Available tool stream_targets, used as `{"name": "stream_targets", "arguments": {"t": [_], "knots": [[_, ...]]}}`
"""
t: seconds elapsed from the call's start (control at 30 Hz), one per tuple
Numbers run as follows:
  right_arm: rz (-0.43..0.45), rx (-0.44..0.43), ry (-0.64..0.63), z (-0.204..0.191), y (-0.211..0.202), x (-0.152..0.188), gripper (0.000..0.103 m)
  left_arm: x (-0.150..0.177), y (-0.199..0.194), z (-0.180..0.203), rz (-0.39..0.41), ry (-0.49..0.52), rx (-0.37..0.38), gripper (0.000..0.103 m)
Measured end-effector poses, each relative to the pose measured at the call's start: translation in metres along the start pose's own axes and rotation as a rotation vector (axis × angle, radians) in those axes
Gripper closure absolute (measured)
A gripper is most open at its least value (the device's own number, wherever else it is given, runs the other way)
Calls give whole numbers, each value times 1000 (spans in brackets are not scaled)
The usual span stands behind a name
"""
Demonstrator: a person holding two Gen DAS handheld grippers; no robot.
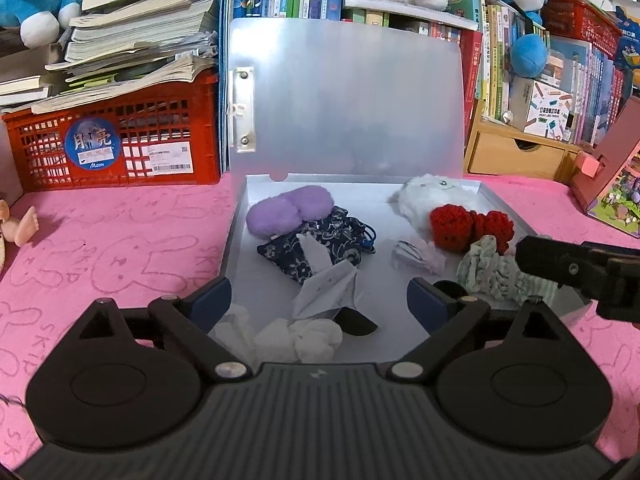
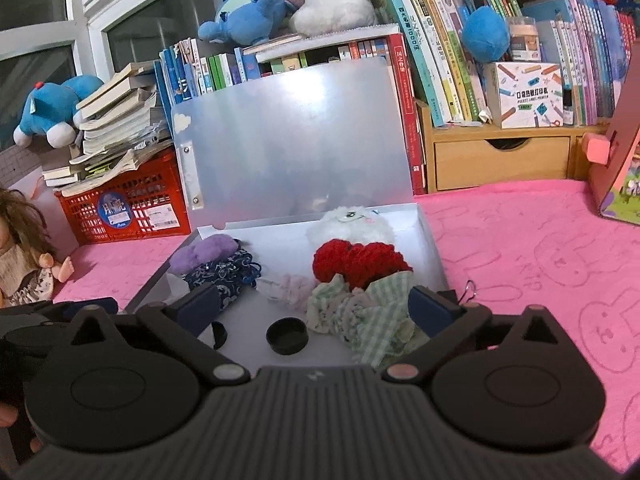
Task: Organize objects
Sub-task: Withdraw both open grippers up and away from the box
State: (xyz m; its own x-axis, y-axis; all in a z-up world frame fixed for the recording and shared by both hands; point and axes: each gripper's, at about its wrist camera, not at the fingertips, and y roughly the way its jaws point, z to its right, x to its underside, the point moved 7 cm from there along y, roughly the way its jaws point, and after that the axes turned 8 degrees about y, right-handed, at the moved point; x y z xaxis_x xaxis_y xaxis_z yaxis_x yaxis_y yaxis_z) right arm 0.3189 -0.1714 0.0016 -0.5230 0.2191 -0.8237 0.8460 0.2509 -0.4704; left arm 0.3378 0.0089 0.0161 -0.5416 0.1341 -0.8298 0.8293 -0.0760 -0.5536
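Both grippers sit at the near edge of the open grey box point(image 1: 400, 196), jaws spread wide, nothing gripped.

Left gripper point(image 1: 319, 300): blue pads well apart, hanging over the box's near-left part. The folded paper plane point(image 1: 328, 284) lies between the pads but neither touches it. White fluffy clump point(image 1: 298, 338) just below it, against the near edge.

Right gripper point(image 2: 316, 309): pads equally wide, over the near-right part. The green-and-white cloth bundle point(image 2: 360, 316) lies between them, close to the right pad; can't tell if it touches. Black cap point(image 2: 287, 335) sits on the box floor near the middle of the near edge, open side up.

Box contents, all inside the tray:
- purple fluffy piece point(image 1: 290, 210) at the far-left corner
- dark blue floral pouch point(image 1: 320, 246) just in front of it, touching; the paper plane overlaps its near end
- white plush point(image 1: 434, 196) at the far-right corner
- red knitted piece point(image 1: 468, 226) in front of the plush, touching it
- small pale pink piece point(image 1: 418, 256) mid-tray, between the pouch and the green cloth

Lid point(image 1: 348, 96) stands upright at the far edge, leaning back on the row of books point(image 1: 496, 60).

The box rests on a pink bunny-print cloth point(image 1: 120, 248). Red crate point(image 1: 116, 144) stacked with books is at the far left, a doll point(image 2: 20, 252) at the left edge, and a wooden drawer unit point(image 2: 502, 158) at the far right.
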Motion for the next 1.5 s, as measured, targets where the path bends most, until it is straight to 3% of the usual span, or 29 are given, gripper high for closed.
{"name": "stream_targets", "arguments": {"t": [0.47,1.5], "knots": [[4,38,29,13,-10,6,0,4,-16,8,22,27,-52,6],[20,71,-59,12,-77,36,0,40,-86,13,-28,40,30,6]]}}
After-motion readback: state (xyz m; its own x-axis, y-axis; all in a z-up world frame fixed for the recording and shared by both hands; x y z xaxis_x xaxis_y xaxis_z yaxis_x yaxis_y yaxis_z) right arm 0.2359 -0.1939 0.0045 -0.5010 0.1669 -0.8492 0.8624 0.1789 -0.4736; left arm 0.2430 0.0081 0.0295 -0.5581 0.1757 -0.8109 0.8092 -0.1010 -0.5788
